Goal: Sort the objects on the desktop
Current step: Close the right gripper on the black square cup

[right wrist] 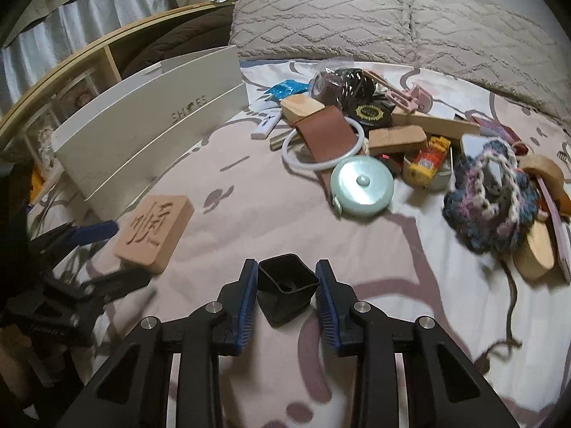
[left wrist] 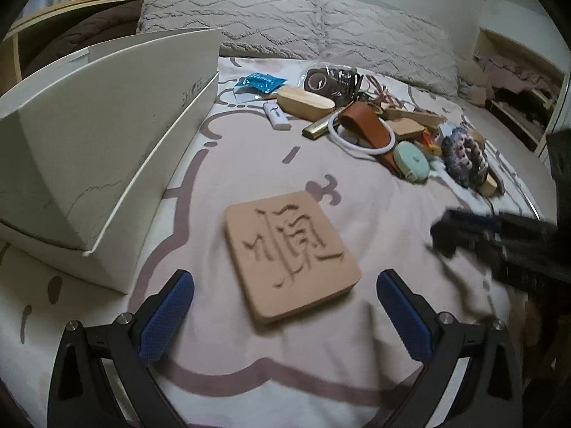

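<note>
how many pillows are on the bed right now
2, both along the far edge of the bed behind the pile of objects: the left pillow behind the white shoe box, the right pillow beside it. Others outside the view can't be ruled out.

bedsheet [left wrist: 321,374] patterned | two grey pillows [right wrist: 357,21] at head | wooden shelf [right wrist: 71,67] beside

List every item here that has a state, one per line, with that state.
left claw: open, straddling the carved wooden tile, not gripping
carved wooden tile: flat on the bedsheet, carving up
right claw: shut on the black square cup
black square cup: tilted, mouth open toward camera
white shoe box: open
mint tape measure: tape retracted, lying flat
</note>
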The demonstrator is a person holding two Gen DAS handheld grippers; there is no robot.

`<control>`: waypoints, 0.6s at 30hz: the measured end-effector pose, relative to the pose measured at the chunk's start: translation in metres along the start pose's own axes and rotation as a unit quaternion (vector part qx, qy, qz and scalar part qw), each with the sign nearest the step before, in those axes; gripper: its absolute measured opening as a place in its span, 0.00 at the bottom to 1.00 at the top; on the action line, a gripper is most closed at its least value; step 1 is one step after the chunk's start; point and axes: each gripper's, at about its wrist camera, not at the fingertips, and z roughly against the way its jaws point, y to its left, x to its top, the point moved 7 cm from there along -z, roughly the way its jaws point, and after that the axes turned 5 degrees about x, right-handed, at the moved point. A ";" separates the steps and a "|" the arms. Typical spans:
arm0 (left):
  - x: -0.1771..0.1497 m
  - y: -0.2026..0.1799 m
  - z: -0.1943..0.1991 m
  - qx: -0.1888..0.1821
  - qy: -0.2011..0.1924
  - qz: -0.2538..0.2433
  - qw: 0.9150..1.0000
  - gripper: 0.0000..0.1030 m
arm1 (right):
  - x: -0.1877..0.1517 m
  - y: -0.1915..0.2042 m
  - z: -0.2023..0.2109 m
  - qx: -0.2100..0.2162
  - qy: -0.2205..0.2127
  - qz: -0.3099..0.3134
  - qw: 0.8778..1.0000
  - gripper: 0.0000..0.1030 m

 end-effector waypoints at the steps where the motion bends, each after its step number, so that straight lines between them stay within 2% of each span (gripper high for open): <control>1: 0.001 -0.003 -0.001 0.000 0.000 0.000 1.000 1.00 | -0.003 0.001 0.002 0.000 0.001 -0.001 1.000 0.32; 7: 0.004 -0.011 -0.014 0.031 -0.001 -0.013 0.999 1.00 | -0.022 0.001 0.015 0.006 0.002 -0.019 1.000 0.32; 11: 0.005 -0.018 -0.015 0.003 -0.005 -0.027 1.000 0.99 | -0.028 -0.004 0.024 0.008 -0.007 -0.032 0.999 0.33; 15: 0.004 -0.020 -0.013 -0.015 -0.011 -0.029 0.999 0.98 | -0.030 -0.013 0.026 -0.010 -0.012 -0.039 0.999 0.33; 18: 0.004 -0.026 -0.009 -0.047 -0.014 -0.038 0.998 0.97 | -0.030 -0.017 0.026 -0.012 -0.011 -0.041 0.999 0.33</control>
